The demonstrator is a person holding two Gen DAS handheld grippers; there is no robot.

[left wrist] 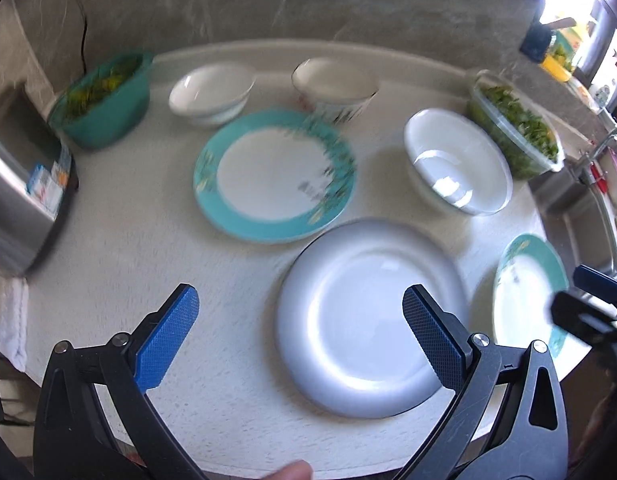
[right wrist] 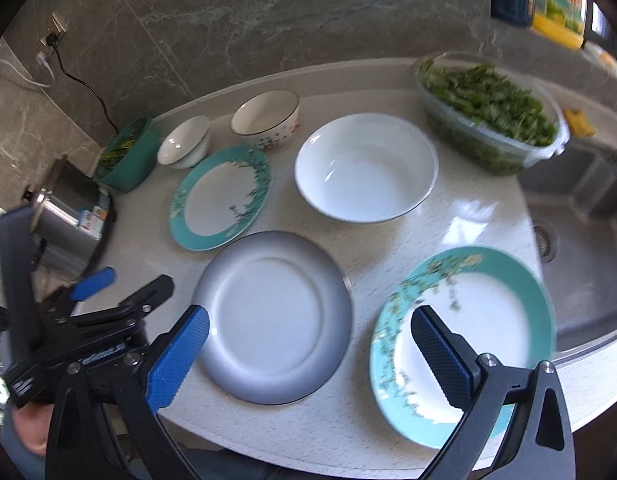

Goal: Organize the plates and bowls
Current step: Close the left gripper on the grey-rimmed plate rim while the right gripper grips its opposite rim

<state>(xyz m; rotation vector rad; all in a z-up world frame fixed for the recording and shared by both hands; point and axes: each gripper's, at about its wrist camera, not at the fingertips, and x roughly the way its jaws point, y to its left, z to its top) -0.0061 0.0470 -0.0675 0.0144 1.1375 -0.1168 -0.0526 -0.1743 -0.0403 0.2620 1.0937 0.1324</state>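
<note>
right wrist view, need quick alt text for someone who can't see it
The open right gripper hovers over a pale counter holding a grey plate, two teal-rimmed plates and three empty bowls. The left gripper sits at the left edge.

On the surface [right wrist: 460,224], three plates lie toward the front: one at centre [right wrist: 274,316], one right [right wrist: 480,320], one behind left [right wrist: 220,196]. A wide bowl [right wrist: 366,168] sits behind centre, two smaller bowls [right wrist: 184,142] [right wrist: 266,120] farther back, a sink [right wrist: 588,248] at right.
</note>
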